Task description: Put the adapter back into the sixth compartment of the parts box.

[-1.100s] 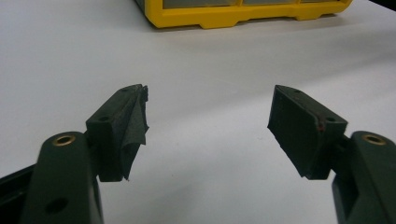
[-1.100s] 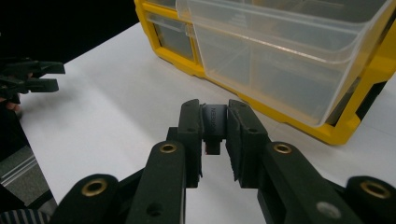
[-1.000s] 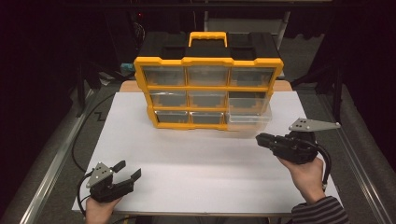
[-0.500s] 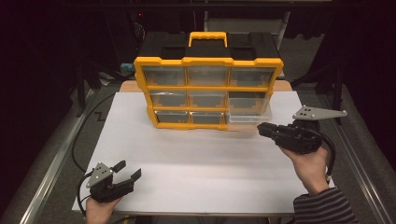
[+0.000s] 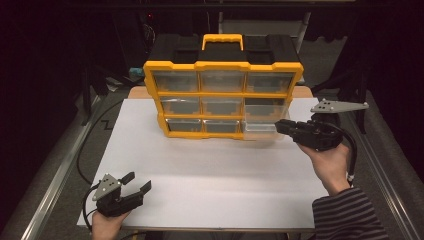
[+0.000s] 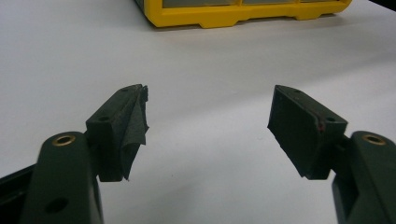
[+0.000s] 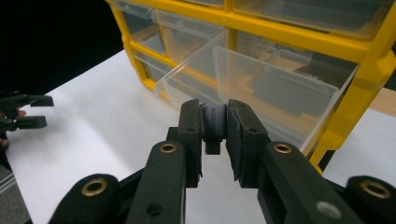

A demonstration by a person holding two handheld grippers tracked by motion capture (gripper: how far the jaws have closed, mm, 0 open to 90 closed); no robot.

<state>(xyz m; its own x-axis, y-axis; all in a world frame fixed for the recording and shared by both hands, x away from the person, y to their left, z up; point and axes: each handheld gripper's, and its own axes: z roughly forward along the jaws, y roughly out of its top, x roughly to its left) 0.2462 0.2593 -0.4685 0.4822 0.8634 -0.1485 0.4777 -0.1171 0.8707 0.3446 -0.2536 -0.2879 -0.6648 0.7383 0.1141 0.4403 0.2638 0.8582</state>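
A yellow organizer (image 5: 222,95) with clear drawers stands at the back of the white table. One clear drawer (image 5: 262,120) in its right column is pulled out. My right gripper (image 5: 280,127) hovers just beside that drawer's front, shut on a small dark grey part. In the right gripper view the part (image 7: 214,123) sits clamped between the pads of my right gripper (image 7: 215,109), with the open drawer (image 7: 261,88) right behind it. My left gripper (image 5: 137,182) rests open near the table's front left corner. Nothing is between its jaws (image 6: 210,112).
The white sheet (image 5: 220,170) covers the table between the organizer and the front edge. A black cable (image 5: 90,145) trails off the left side. The organizer's yellow base (image 6: 243,16) lies far ahead of the left gripper. Metal rails run along both table sides.
My right hand has risen and moved forward and left, bringing the held part up to the pulled-out drawer. The left gripper has stayed put.
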